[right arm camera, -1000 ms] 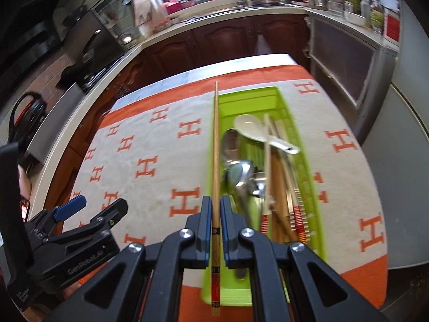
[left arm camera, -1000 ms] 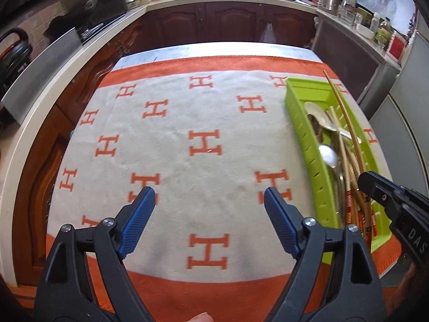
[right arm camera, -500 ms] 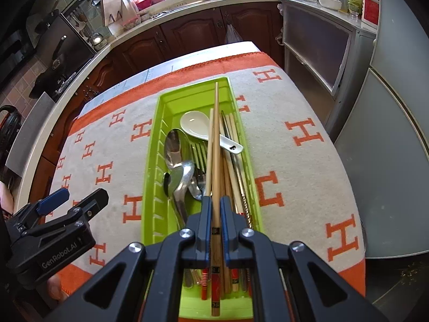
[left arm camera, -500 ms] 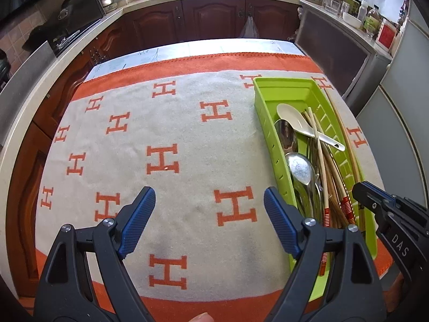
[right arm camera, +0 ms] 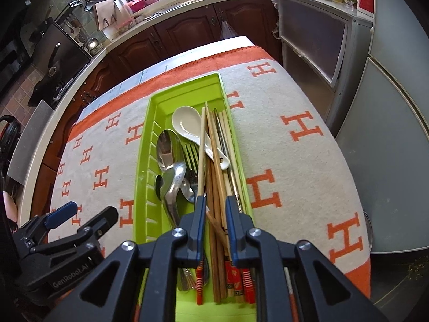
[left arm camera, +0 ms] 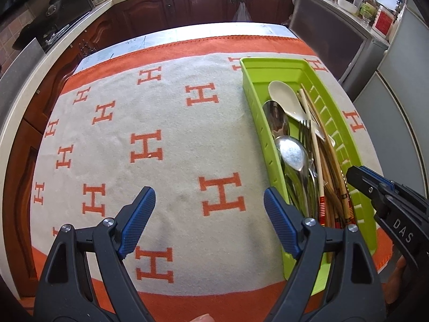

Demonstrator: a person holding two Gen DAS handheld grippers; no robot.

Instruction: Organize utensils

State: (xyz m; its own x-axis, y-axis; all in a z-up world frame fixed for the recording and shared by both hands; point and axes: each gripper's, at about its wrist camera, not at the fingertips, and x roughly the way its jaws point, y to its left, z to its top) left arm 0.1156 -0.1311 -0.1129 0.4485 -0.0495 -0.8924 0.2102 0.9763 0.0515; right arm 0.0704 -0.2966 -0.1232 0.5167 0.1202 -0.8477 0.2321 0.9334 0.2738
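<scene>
Chopsticks and spoons fill the green tray point(right arm camera: 150, 145), which sits on the right part of the desk; the light chopstick point(right arm camera: 201, 150) with a red-striped end now lies among them, its shaft passing along the inner face of the left jaw of the right gripper point(right arm camera: 213, 201). Those jaws are opening, and the pads no longer press on the stick, so it looks released into the tray. The left gripper point(left arm camera: 206, 204) hovers over bare cloth beside the tray, jaws spread wide and holding nothing.

Risk from here, as I judge it, lies in the withdrawal. The right jaws sit low among the brown chopsticks point(right arm camera: 214, 166), and a careless lift could snag one and flip it over the low tray wall. The light chopstick rests across the white ceramic spoon point(right arm camera: 185, 123) and the metal spoons point(right arm camera: 171, 177) rather than flat, so a nudge could roll it or set the pile sliding. The tray reaches close to the near edge of the desk, so a push toward the person could tip it off.

Covering the desk is a cream blanket point(left arm camera: 161, 123) with orange H marks and an orange border, soft enough to let the tray shift. Around it stand dark wooden kitchen cabinets point(left arm camera: 203, 2), a counter with bottles and a kettle, and a grey fridge at right.
</scene>
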